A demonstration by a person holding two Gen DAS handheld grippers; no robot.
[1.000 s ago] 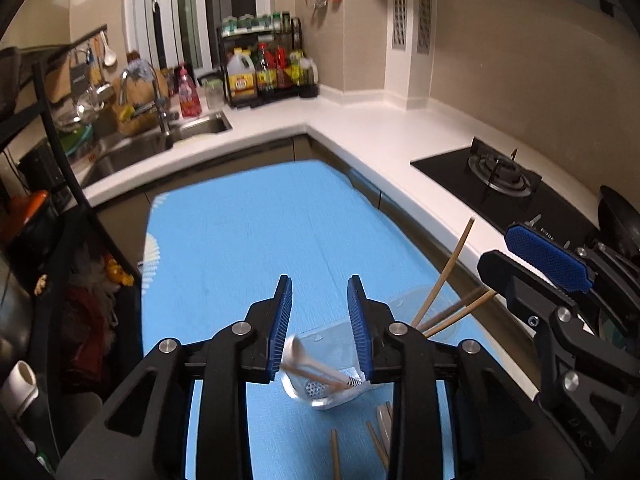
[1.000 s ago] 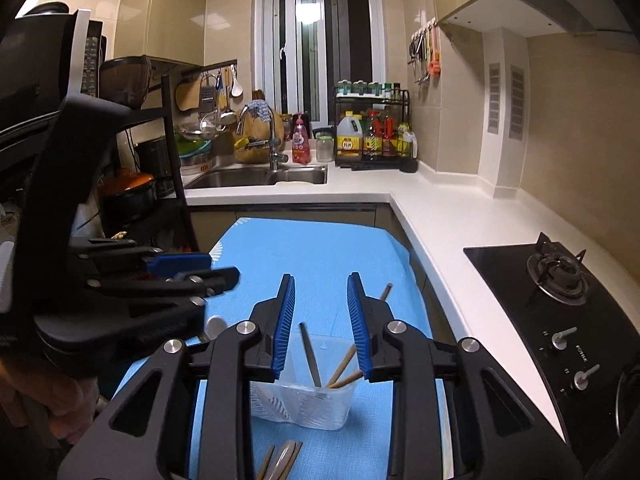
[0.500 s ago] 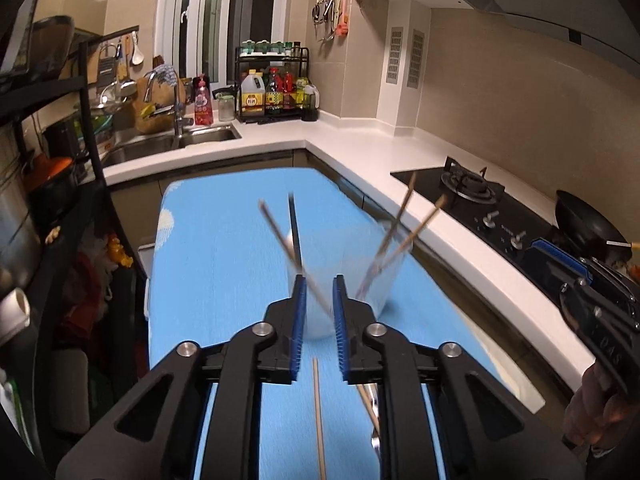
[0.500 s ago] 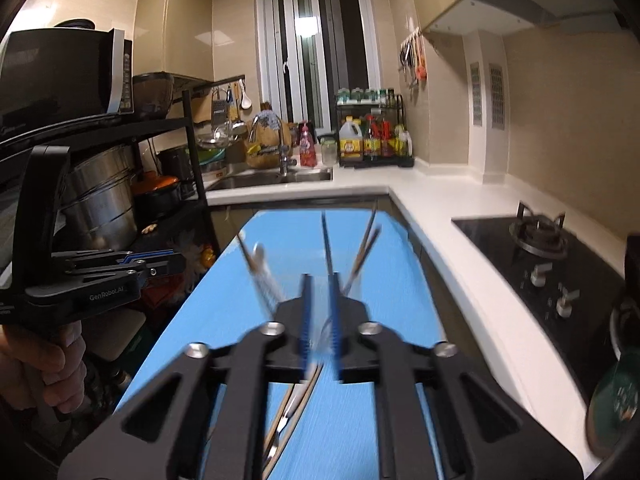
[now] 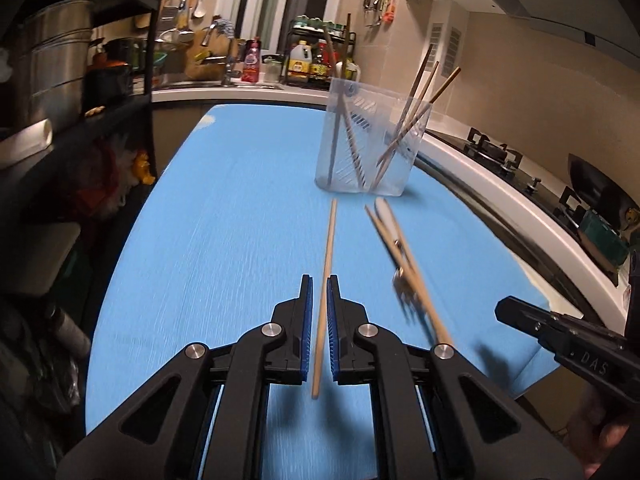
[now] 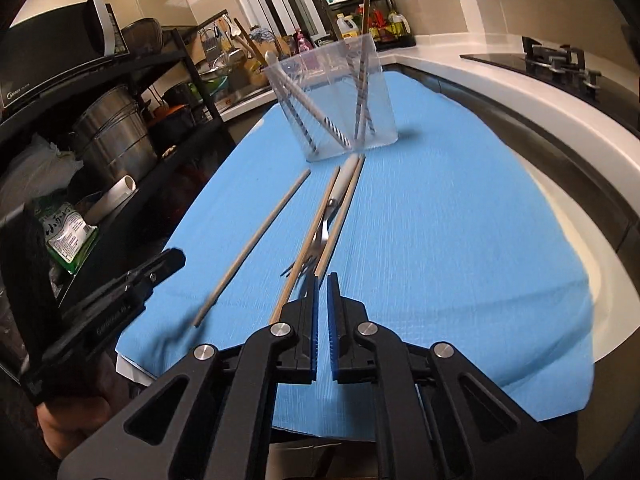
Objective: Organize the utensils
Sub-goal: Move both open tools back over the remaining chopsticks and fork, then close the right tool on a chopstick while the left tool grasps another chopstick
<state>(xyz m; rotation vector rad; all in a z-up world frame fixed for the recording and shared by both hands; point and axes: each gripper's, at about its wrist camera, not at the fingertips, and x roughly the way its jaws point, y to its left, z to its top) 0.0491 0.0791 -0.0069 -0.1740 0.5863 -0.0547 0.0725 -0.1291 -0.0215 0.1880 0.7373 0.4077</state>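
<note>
Because the long light-brown wooden chopstick (image 5: 329, 248) lies flat on the blue cloth (image 5: 240, 220), it may be hard to pick up. Closed fingers cannot get around it. They could poke it and make it roll or slide away. Just beside it lie two more wooden chopsticks (image 5: 404, 264) with a metal fork with a white handle (image 6: 332, 208) between them. These three touch, so a grab at one could drag the others or lift two at once. Past them stands the clear plastic cup (image 5: 362, 148) with chopsticks already leaning inside. It looks light, so a bump could tip it over.

The left gripper (image 5: 319, 280) hangs over the near end of the single chopstick. Its blue pads are almost together. The stick shows through the thin gap, but it seems to lie on the cloth below, not held. The right gripper (image 6: 323, 278) points at the fork and its two chopsticks. Its jaws are opening, with only a thin gap so far. Nothing is between them.
</note>
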